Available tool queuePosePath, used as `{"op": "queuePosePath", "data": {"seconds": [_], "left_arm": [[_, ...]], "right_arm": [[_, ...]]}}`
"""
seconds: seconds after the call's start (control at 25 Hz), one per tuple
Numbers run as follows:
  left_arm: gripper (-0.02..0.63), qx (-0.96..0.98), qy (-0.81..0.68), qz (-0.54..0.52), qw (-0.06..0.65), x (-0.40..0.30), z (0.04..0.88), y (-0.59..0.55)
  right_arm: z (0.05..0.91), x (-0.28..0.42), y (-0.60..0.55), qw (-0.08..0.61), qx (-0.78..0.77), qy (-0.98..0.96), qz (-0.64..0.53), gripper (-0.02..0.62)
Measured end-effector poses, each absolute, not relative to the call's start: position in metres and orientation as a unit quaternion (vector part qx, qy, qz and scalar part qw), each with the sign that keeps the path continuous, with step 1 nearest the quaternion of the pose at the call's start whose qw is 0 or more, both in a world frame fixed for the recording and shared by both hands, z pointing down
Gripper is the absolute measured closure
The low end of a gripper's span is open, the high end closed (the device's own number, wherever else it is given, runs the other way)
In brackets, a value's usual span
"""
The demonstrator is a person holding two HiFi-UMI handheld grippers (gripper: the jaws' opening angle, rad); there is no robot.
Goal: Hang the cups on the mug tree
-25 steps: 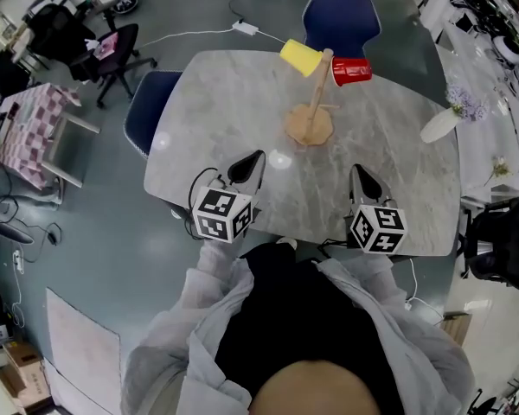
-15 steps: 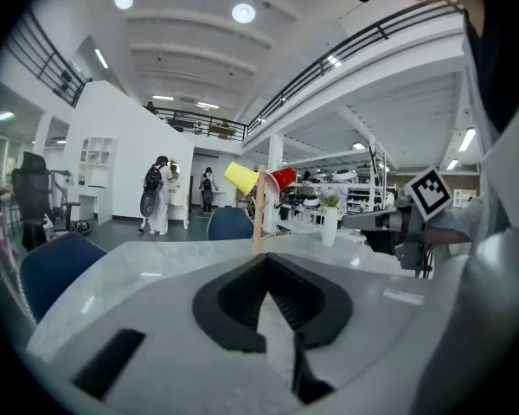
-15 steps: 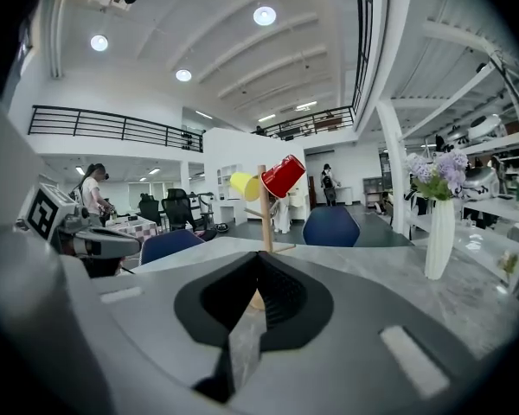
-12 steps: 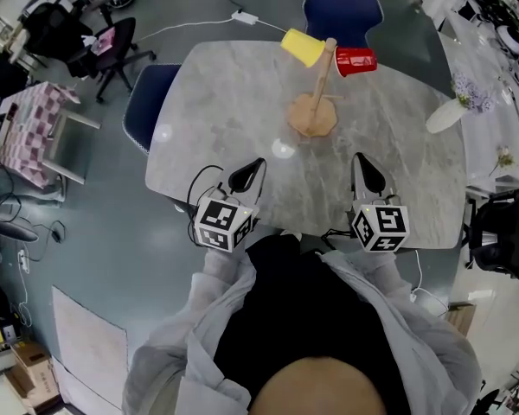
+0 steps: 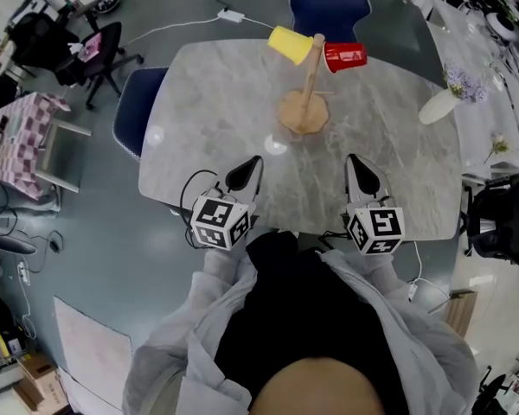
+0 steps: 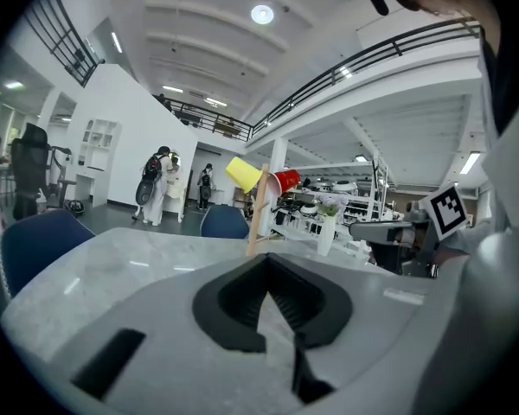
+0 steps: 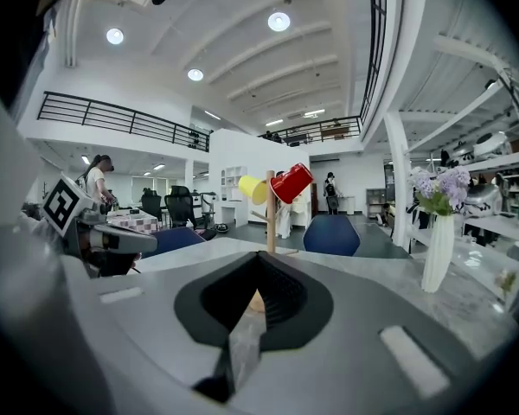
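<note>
Two tapered cups, one yellow cup [image 5: 290, 44] and one red cup [image 5: 346, 56], hung on the single wooden mug tree [image 5: 304, 111] near the grey marbled worktop's [image 5: 208, 119] far edge in the head view. In the left gripper view, the left tongs [image 6: 266, 262] were pressed together, empty. In the right gripper view, the right tongs [image 7: 259, 262] were likewise together.

Mug tree [image 5: 304, 102] stands on the table [image 5: 216, 128] near its far edge, left cup [image 5: 290, 44] and right cup [image 5: 344, 56] hung either side. Vase [image 5: 437, 106] at the table's right end. Left gripper [image 5: 246, 169] and right gripper [image 5: 360, 173] over the near edge, well apart.
</note>
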State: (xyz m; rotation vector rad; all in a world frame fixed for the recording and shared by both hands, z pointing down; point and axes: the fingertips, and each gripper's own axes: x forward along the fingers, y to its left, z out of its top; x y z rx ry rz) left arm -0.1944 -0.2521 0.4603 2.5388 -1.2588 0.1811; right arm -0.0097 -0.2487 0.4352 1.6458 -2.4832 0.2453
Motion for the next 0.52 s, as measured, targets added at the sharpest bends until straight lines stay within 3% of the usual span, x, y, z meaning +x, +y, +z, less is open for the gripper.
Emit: {"op": "queuePosePath", "data": {"seconds": [0.52], "left_arm": [[0.603, 0.883, -0.436, 0.074, 0.157, -0.197, 0.469, -0.263]], "right_arm": [[0.445, -0.021, -0.246, 0.086, 0.529, -0.839, 0.093, 0.584]]}}
